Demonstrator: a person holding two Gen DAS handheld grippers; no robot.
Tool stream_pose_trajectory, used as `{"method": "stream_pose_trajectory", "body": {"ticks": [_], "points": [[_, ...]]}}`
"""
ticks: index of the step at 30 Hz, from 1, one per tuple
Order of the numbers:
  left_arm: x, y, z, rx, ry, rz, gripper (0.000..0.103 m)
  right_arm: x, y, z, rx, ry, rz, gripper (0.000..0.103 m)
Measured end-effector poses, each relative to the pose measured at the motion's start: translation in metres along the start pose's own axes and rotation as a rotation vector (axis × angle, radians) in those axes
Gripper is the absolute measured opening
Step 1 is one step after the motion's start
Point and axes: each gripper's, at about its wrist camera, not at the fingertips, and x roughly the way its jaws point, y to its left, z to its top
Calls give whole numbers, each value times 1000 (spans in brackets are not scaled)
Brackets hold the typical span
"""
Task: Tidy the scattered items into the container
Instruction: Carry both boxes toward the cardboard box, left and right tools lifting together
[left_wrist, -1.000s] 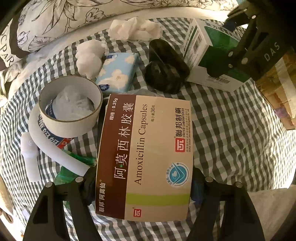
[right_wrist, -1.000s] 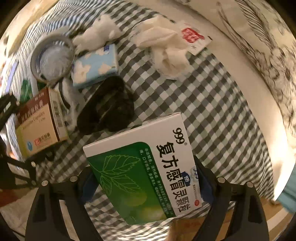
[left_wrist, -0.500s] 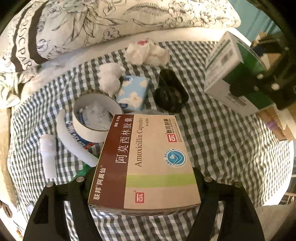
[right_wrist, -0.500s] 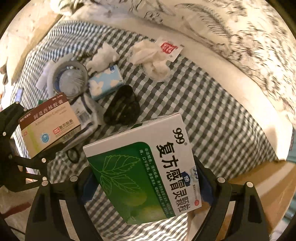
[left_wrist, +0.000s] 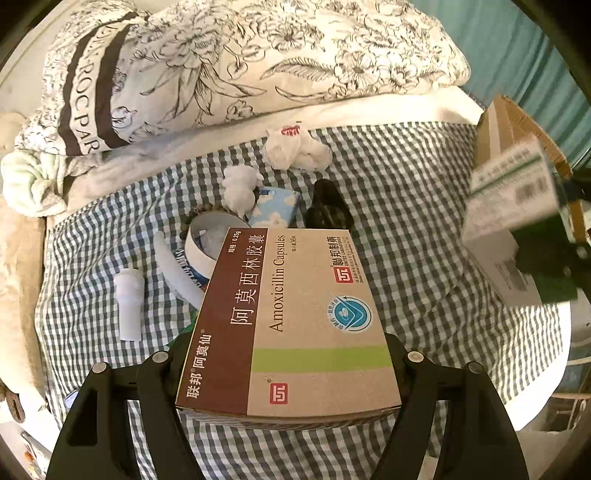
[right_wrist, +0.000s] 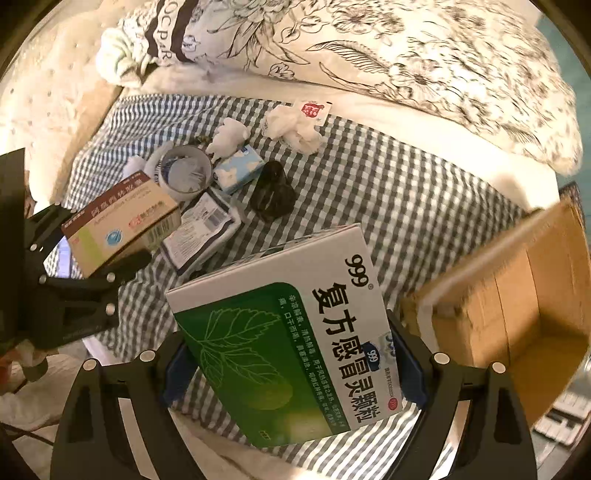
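Observation:
My left gripper (left_wrist: 288, 354) is shut on a brown and beige Amoxicillin box (left_wrist: 295, 317), held above the checked cloth (left_wrist: 406, 206). My right gripper (right_wrist: 295, 354) is shut on a white and green 999 medicine box (right_wrist: 291, 332), which shows blurred at the right of the left wrist view as the green box (left_wrist: 517, 206). An open cardboard box (right_wrist: 517, 295) stands off the bed's edge, to the right of the right gripper. The left gripper with its box (right_wrist: 118, 225) appears at the left of the right wrist view.
On the cloth lie a tape roll (left_wrist: 201, 247), a white tube (left_wrist: 129, 302), crumpled tissues (left_wrist: 295, 151), a blue tissue pack (left_wrist: 273, 206), a black object (left_wrist: 327, 210) and a flat packet (right_wrist: 203, 229). A floral pillow (left_wrist: 258, 62) lies behind.
Both grippers have risen with their boxes, so the cloth and items look smaller. The right gripper has swung toward the cardboard box, which has come into its view.

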Motion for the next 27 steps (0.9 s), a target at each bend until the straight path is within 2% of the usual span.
{"method": "stream_pose_trajectory", "body": {"ticks": [7, 13, 18, 27], "points": [[-29, -12, 4, 61, -58, 20, 76, -41, -2, -40, 81, -83, -18, 89], [-50, -27, 12, 94, -96, 3, 76, -72, -12, -67, 162, -137, -40, 89], [-65, -48, 20, 156, -136, 11, 76, -92, -20, -84, 228, -159, -80, 89], [-76, -102, 37, 246, -173, -55, 76, -121, -36, -113, 364, -196, -117, 89]]}}
